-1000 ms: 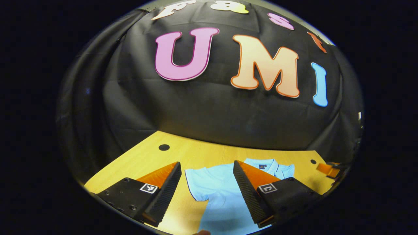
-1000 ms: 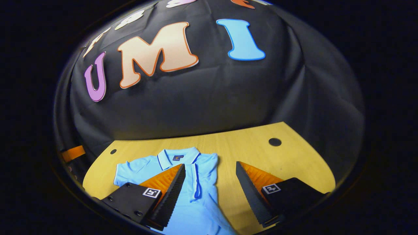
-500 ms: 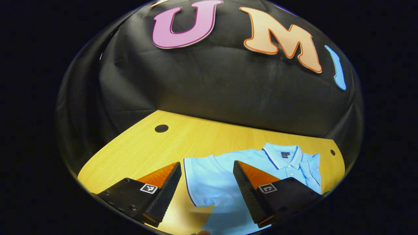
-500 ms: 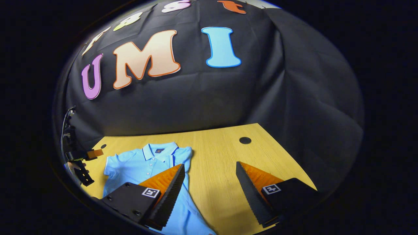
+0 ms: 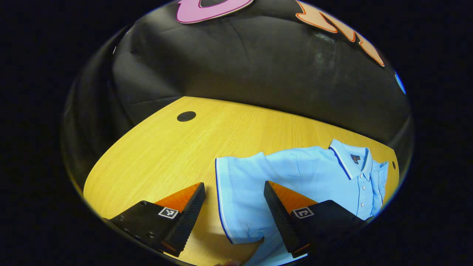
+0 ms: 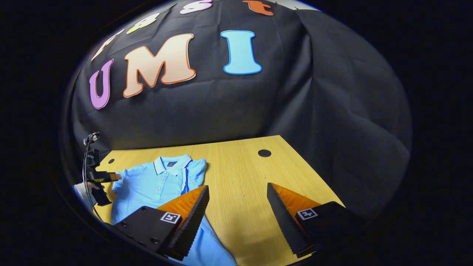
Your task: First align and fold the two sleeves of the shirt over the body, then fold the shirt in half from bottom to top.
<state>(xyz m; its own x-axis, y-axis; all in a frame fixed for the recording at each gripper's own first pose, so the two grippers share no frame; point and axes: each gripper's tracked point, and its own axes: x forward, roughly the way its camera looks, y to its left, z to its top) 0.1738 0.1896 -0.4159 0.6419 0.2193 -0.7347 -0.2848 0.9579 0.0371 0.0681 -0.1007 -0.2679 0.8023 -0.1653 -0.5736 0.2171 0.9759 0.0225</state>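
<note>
A light blue polo shirt [image 5: 306, 177] lies flat on the wooden table [image 5: 166, 147], collar toward the black cloth wall [image 5: 258, 62]. Its neck label [image 5: 355, 159] is too small to read. One short sleeve [image 5: 236, 199] lies spread out just ahead of the left tool [image 5: 234, 207], whose fingers stand spread, holding nothing. The right tool [image 6: 238, 210] is likewise spread above bare table beside the shirt, whose hem is cut off below.
</note>
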